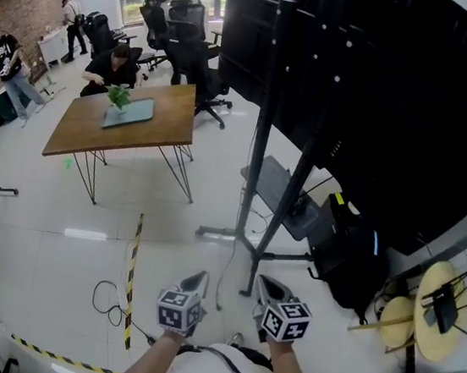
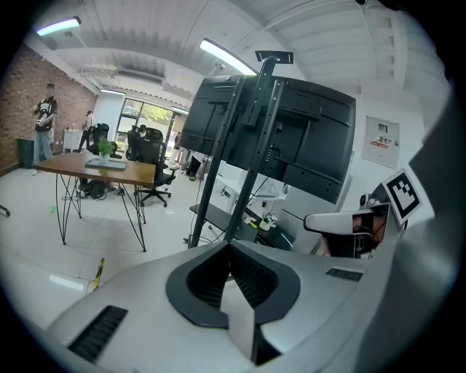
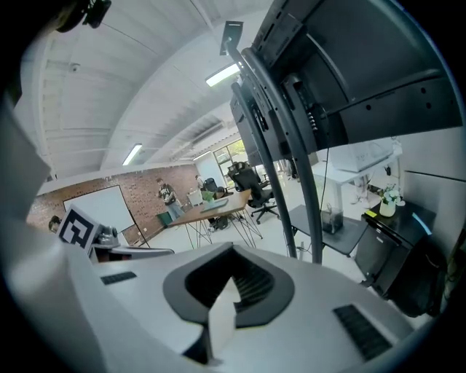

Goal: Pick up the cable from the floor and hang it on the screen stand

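A thin black cable (image 1: 105, 298) lies in a loose loop on the white floor, left of my grippers. The black screen stand (image 1: 264, 143) rises ahead, carrying a large dark screen (image 1: 383, 90) seen from behind. The stand also fills the middle of the left gripper view (image 2: 247, 138) and the right gripper view (image 3: 291, 146). My left gripper (image 1: 196, 283) and right gripper (image 1: 265, 286) hang side by side near the stand's base, both shut and empty. The shut jaws show in the left gripper view (image 2: 231, 251) and the right gripper view (image 3: 234, 253). Another thin cord (image 1: 225, 270) dangles by the stand's foot.
Yellow-black tape (image 1: 131, 279) runs along the floor beside the cable. A wooden table (image 1: 127, 120) with a plant stands to the far left, with office chairs and people behind it. A black case (image 1: 348, 256) and round stools (image 1: 435, 306) crowd the right of the stand.
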`<action>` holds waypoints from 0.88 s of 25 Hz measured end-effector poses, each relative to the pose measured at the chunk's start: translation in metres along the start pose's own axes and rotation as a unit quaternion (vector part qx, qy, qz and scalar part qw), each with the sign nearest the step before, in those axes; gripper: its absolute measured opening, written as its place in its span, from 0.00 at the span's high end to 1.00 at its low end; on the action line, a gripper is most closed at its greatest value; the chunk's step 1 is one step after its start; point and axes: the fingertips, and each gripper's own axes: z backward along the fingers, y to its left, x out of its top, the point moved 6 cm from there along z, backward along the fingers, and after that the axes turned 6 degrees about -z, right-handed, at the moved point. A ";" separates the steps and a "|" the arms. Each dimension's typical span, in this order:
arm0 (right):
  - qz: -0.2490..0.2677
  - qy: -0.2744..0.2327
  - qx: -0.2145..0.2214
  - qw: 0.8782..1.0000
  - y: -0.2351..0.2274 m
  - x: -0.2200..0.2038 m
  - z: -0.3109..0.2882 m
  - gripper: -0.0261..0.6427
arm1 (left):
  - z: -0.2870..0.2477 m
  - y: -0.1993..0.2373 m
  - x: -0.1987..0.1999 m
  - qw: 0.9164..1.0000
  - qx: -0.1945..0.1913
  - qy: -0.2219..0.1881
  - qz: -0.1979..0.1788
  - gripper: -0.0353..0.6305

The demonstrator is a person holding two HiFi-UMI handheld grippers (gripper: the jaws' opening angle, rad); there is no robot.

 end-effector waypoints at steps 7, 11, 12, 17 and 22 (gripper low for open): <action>-0.001 0.026 0.009 1.000 -0.046 0.009 -0.019 0.95 | -0.048 0.008 0.010 0.999 0.030 0.015 -0.022 0.95; -0.003 0.034 0.006 0.999 -0.063 0.019 -0.043 0.95 | -0.083 0.031 0.030 0.999 0.029 0.021 -0.034 0.95; -0.005 0.035 0.005 0.999 -0.066 0.023 -0.052 0.95 | -0.095 0.039 0.034 0.999 0.026 0.027 -0.034 0.95; -0.009 0.040 -0.011 0.999 -0.076 0.041 -0.110 0.95 | -0.164 0.086 0.053 0.997 -0.003 0.057 -0.042 0.95; -0.017 0.060 -0.034 0.998 -0.080 0.056 -0.183 0.95 | -0.249 0.139 0.070 0.993 -0.046 0.098 -0.049 0.95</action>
